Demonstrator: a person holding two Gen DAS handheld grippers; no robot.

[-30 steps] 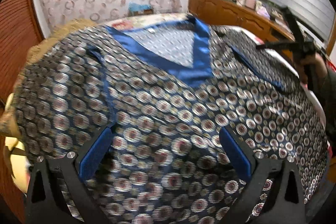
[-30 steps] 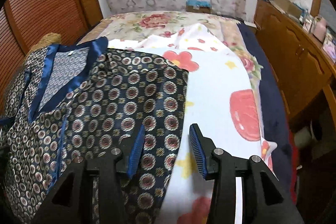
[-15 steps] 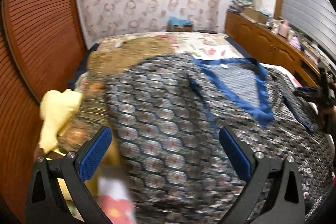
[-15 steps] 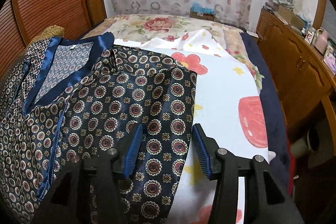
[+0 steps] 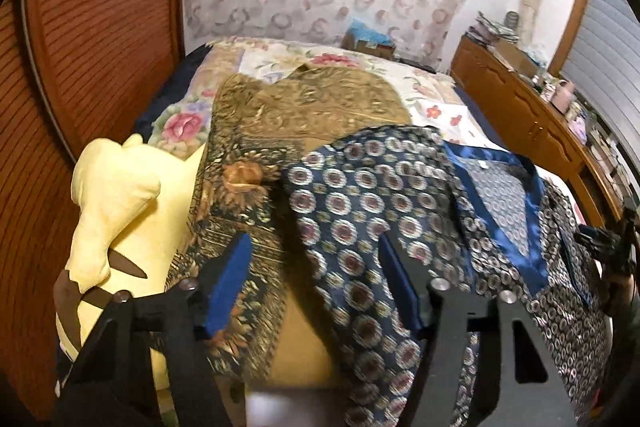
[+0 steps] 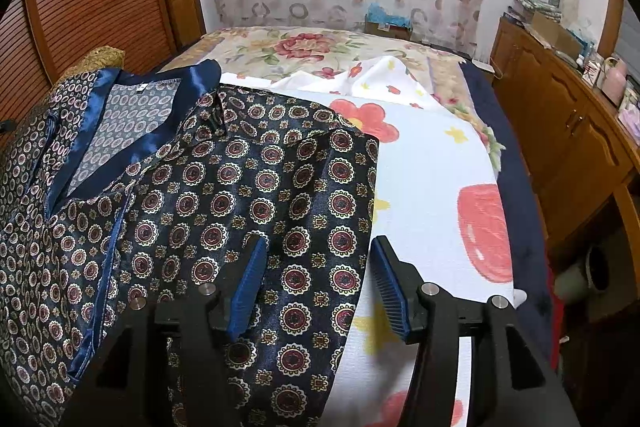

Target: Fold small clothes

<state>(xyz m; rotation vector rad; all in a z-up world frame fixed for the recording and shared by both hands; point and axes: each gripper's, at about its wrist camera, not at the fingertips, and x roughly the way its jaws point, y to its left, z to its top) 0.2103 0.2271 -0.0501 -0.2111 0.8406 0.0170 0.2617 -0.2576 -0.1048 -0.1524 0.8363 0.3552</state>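
Note:
A navy satin top [image 6: 240, 187] with round medallions and a blue V-neck trim [image 6: 132, 151] lies spread on the bed. My right gripper [image 6: 318, 283] hovers over its right side edge. Its jaws are opening, the hem lies between the blue pads [image 6: 248, 279], and they do not press it. In the left wrist view the same top [image 5: 360, 211] drapes over a brown-gold garment. My left gripper [image 5: 316, 287] is over the top's left sleeve edge. Its jaws are closing with cloth between them, but the pads [image 5: 228, 283] stand clear of it.
A brown-gold patterned garment [image 5: 304, 107] and a yellow plush [image 5: 120, 195] lie at the bed's left. The flowered sheet [image 6: 432, 163] is bare on the right. A wooden louvred door [image 5: 100, 27] stands left, and a cluttered wooden cabinet [image 6: 560, 131] right.
The left gripper has swung from over the top's middle to its left edge, and its jaws have narrowed. The right gripper has stayed put, its jaws a little wider.

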